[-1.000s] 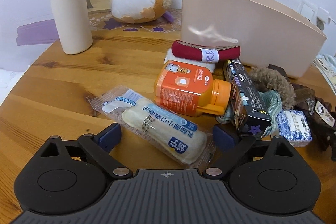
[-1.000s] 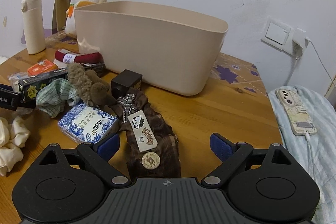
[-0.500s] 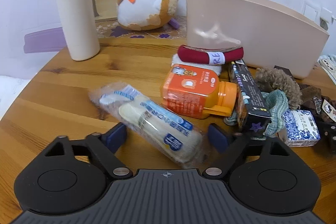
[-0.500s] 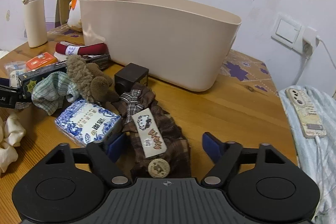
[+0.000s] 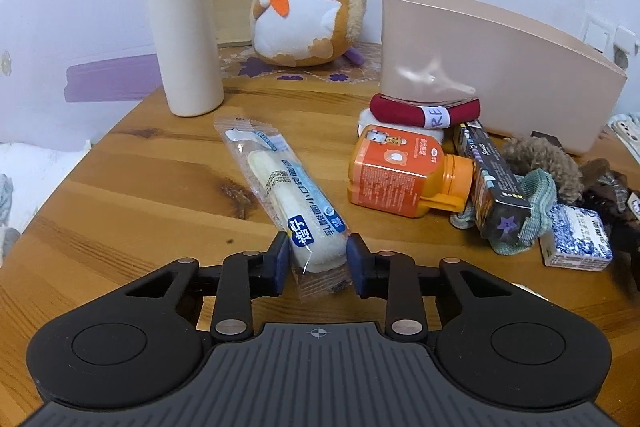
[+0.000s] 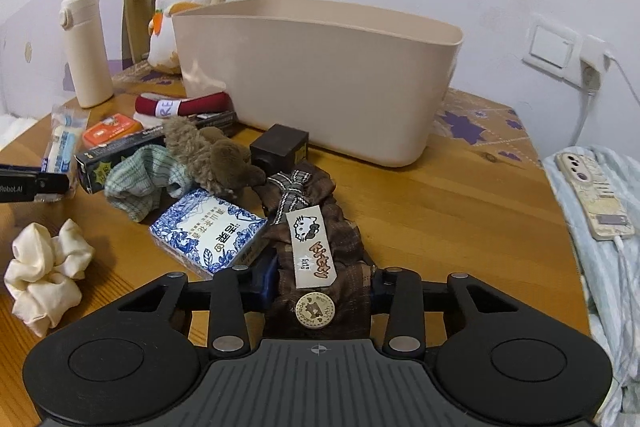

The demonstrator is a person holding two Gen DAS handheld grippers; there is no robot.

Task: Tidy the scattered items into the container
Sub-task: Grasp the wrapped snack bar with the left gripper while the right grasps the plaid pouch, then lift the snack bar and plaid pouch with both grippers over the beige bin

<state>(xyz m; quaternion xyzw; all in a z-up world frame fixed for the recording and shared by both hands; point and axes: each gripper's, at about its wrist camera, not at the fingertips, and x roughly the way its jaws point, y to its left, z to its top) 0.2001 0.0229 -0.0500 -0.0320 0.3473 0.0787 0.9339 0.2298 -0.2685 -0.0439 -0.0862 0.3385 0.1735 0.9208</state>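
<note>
The desk [image 5: 132, 187] is honey-brown wood with dark knots. The container [image 6: 320, 75] is plain beige, the flask [image 5: 184, 27] cream. The plush hamster [image 5: 308, 11] is orange and white with an orange carrot. The snack packet [image 5: 280, 183] is clear with blue print; the bottle [image 5: 400, 175] is orange. The tissue pack [image 6: 208, 231] bears a blue-and-white floral pattern. The hair bow [image 6: 316, 227] is brown plaid. The scrunchie [image 6: 44, 271] is ivory.
</note>
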